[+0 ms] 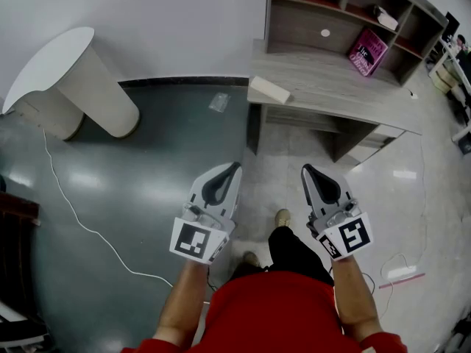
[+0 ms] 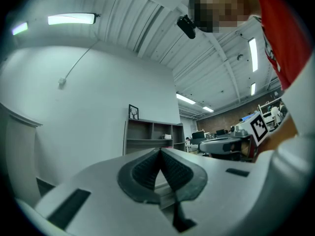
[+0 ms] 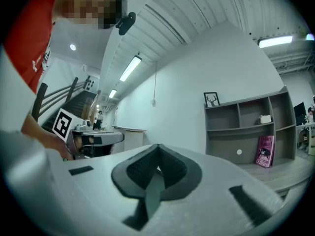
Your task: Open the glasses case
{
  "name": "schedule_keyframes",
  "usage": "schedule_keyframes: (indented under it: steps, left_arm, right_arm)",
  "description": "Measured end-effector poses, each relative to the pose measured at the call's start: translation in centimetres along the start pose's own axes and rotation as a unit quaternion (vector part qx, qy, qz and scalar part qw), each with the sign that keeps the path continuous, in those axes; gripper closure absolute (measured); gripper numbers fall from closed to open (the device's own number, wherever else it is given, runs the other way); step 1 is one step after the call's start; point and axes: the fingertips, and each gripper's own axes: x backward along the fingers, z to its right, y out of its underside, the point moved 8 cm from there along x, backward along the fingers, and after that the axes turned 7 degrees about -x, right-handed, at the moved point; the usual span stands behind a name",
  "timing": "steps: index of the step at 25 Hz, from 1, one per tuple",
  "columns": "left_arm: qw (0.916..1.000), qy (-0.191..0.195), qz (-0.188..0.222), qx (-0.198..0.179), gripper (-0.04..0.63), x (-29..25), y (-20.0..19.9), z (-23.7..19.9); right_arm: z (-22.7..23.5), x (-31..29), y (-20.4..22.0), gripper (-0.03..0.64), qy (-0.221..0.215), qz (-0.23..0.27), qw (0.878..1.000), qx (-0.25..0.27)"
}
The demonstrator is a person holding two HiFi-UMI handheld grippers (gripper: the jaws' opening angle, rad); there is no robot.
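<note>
Two grippers are held out ahead of me in the head view, pointing at the desk (image 1: pixel 331 87). The left gripper (image 1: pixel 229 173) and the right gripper (image 1: pixel 310 175) sit side by side, both closed and empty, which I read as the approach, with nothing to grip yet. A pale block (image 1: pixel 269 90) lies on the desk's near left corner, well apart from both grippers. I take it for the glasses case, though it is too small to be sure. A pink book (image 1: pixel 366 51) leans in the shelf unit (image 1: pixel 346 13) behind the desk. My red top cuts off the bottom of the frame.

In the left gripper view, the ribbed pads (image 2: pixel 147 168) meet at the tip with nothing between them. The shelf unit stands beyond, with a small framed picture (image 2: pixel 133 112) on top. The gripper's own body hides the desk top, so the block does not show.

In the right gripper view, the jaws are likewise pressed together on nothing. The pink book shows at the right, and a strip of desk top shows beside the gripper's body. Nothing that could be the case is in this view.
</note>
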Motion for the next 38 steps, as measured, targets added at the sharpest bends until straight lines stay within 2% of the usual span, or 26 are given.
schedule_keyframes:
  steps: [9, 16, 21, 27, 31, 38]
  left_arm:
    - [0.9996, -0.006, -0.02, -0.018, 0.586, -5.2, 2.3, -2.0]
    - [0.9986, -0.01, -0.044, -0.027, 0.586, -13.5, 4.5, -5.1]
    - [0.9982, -0.033, -0.03, -0.039, 0.586, -19.9, 5.8, -7.3]
    - [0.996, -0.05, -0.062, -0.041, 0.586, -26.1, 8.9, -9.6]
    - [0.994, -0.062, -0.082, -0.038, 0.586, -28.7, 10.5, -10.5]
    - [0.9893, -0.05, -0.133, -0.032, 0.586, -31.5, 13.6, -11.7]
  right_arm:
    - [4.8, -4.2, 1.5, 0.612, -0.012, 0.007, 1.0, 0.022]
    - [12.9, -9.9, 1.7, 0.612, -0.022, 0.014, 0.999, 0.035]
    - [18.7, -14.2, 1.9, 0.612, -0.042, 0.012, 0.999, 0.025]
    - [23.8, -18.8, 3.0, 0.612, -0.07, -0.001, 0.997, 0.013]
    - [25.8, -20.8, 4.2, 0.612, -0.086, -0.033, 0.996, -0.003]
    - [28.6, -23.6, 6.2, 0.612, -0.079, -0.064, 0.995, -0.017]
